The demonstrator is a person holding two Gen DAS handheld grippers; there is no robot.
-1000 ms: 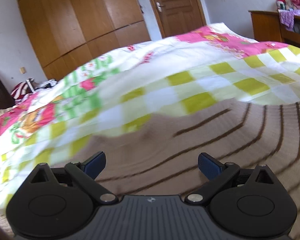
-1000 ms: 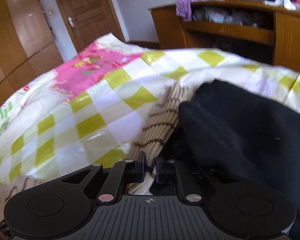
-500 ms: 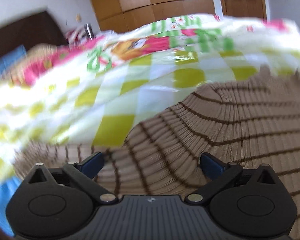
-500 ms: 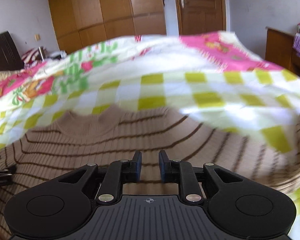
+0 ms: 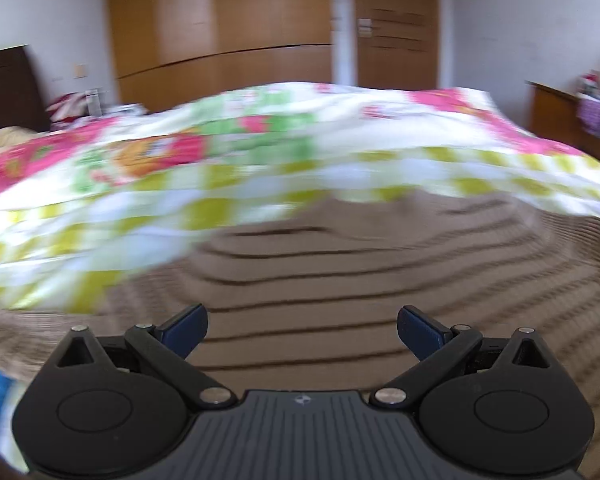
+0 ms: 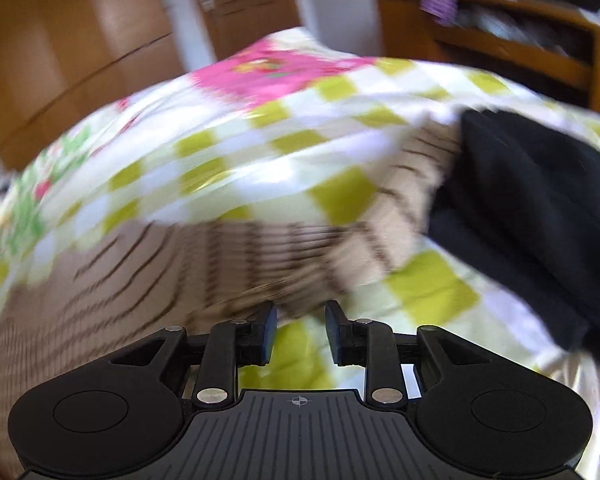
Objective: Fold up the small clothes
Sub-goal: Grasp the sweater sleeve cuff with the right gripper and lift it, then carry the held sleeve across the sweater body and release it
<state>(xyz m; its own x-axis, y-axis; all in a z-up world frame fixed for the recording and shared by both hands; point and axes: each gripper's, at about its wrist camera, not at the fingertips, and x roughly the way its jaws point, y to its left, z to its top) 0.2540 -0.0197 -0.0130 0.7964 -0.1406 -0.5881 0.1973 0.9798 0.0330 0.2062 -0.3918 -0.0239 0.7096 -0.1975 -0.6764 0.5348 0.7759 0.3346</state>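
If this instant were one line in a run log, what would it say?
step: fold sweater | striped sweater: spread on bed quilt | left gripper: open, empty | right gripper: just opening, nothing between fingers

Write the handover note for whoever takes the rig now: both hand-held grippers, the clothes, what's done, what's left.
Left hand-held gripper: open, empty, over the striped sweater.
Right hand-held gripper: jaws have just been opening, nothing between them; the sweater's sleeve lies ahead of it.
Clothes: sweater lies spread on the checked quilt; a black garment lies at its right, over the sleeve's end.
Done: no fold is visible.
Left: fold the sweater, then the black garment.
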